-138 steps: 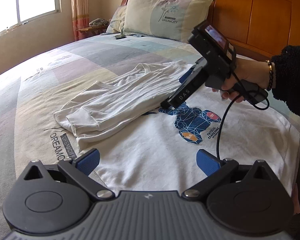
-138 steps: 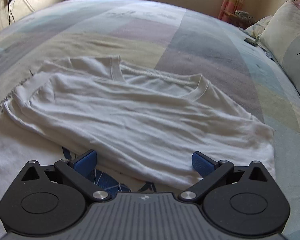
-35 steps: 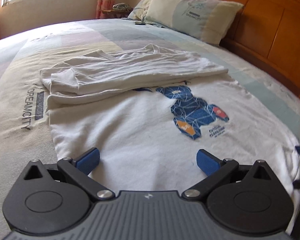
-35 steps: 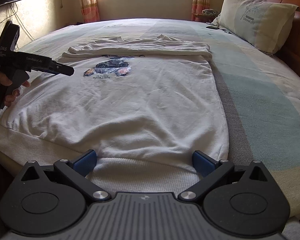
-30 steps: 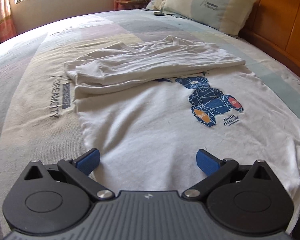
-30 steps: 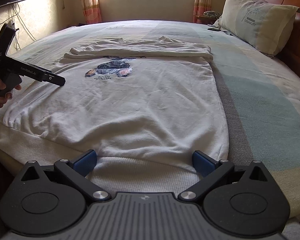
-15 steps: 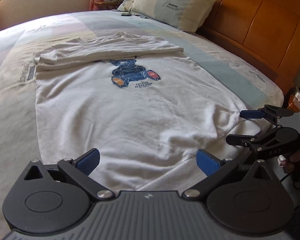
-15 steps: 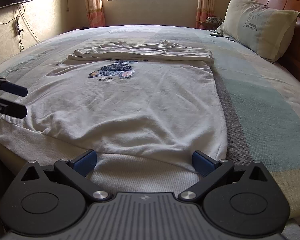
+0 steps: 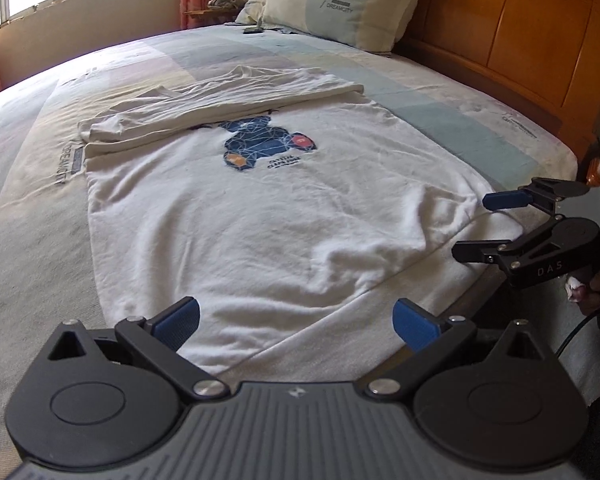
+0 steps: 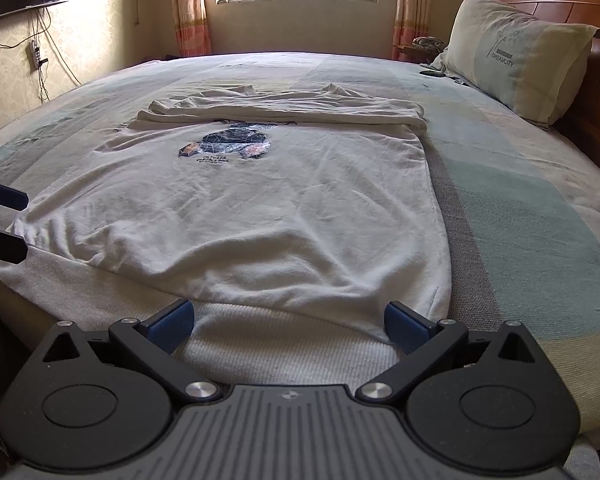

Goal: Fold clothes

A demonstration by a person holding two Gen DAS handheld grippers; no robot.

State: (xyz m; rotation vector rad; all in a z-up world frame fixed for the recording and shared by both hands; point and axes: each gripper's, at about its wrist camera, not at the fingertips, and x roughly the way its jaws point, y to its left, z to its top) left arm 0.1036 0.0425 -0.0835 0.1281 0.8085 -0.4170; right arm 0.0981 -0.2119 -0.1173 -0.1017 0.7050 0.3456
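Sweatshirt [image 9: 260,216], white cotton with a blue bear print, lay flat on the bed [image 10: 540,216], its ribbed hem at the near edge and its top part already folded over. I judged the hem fold next. My left gripper [image 9: 296,318] hovered with jaws apart over the hem's left end, my right gripper [image 10: 288,320] likewise spread over the right. Pillow [image 10: 516,56] and wooden headboard [image 9: 508,28] sat along the bed's right edge.

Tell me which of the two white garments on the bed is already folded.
The plain white T-shirt, folded into a narrow band across the far end of the printed sweatshirt, which lies spread flat, bear print showing, hem near both open grippers.
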